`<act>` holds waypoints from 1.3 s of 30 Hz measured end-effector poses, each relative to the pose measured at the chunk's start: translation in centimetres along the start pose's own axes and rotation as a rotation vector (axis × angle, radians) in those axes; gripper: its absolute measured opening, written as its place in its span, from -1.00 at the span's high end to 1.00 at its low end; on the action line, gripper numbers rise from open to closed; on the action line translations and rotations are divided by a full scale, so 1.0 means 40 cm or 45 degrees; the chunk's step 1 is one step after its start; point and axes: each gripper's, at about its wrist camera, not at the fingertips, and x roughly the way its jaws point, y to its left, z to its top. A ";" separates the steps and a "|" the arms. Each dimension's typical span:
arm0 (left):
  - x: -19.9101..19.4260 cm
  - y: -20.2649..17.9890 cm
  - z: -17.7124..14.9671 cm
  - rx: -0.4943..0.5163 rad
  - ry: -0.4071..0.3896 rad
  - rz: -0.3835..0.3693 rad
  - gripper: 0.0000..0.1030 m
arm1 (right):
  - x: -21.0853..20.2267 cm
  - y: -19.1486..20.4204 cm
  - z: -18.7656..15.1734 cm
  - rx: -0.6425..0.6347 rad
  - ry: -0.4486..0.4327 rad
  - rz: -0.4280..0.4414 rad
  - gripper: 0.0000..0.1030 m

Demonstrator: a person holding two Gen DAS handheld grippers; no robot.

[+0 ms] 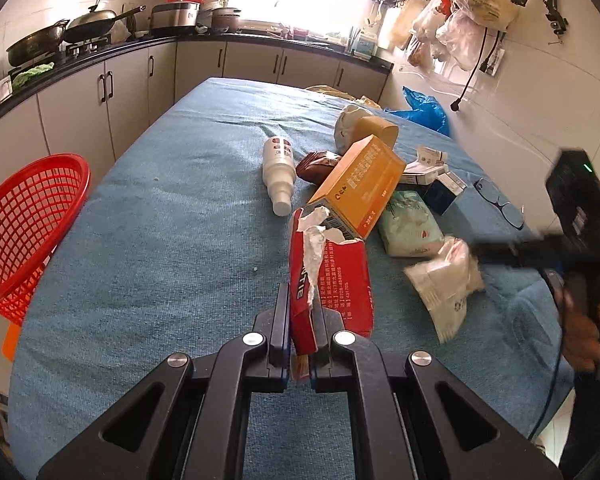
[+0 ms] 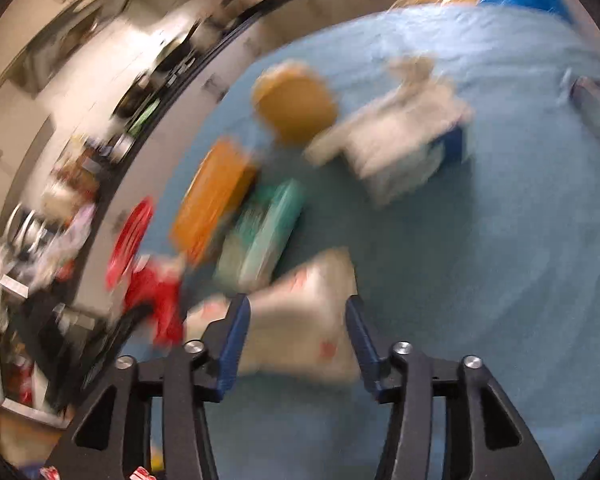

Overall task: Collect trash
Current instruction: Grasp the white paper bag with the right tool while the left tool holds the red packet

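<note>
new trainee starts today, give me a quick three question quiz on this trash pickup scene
1. True or false: the left gripper is shut on the torn red packet.
2. Which side of the blue cloth is the red basket on in the left wrist view: A left, B right, C far end?
3. What lies between the right gripper fingers?

Key
1. True.
2. A.
3. A white plastic packet; the view is blurred, the fingers stand apart.

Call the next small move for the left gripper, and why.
Probably carry the red packet left to the red basket and release it there. The left gripper has its jaws clamped on the torn packet's lower edge, the packet stands lifted above the blue cloth, and the basket sits at the table's left edge.
</note>
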 end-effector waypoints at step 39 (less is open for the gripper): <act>0.050 0.018 0.014 -0.021 0.112 0.002 0.83 | 0.035 0.265 -0.091 -1.120 0.159 -0.207 -0.64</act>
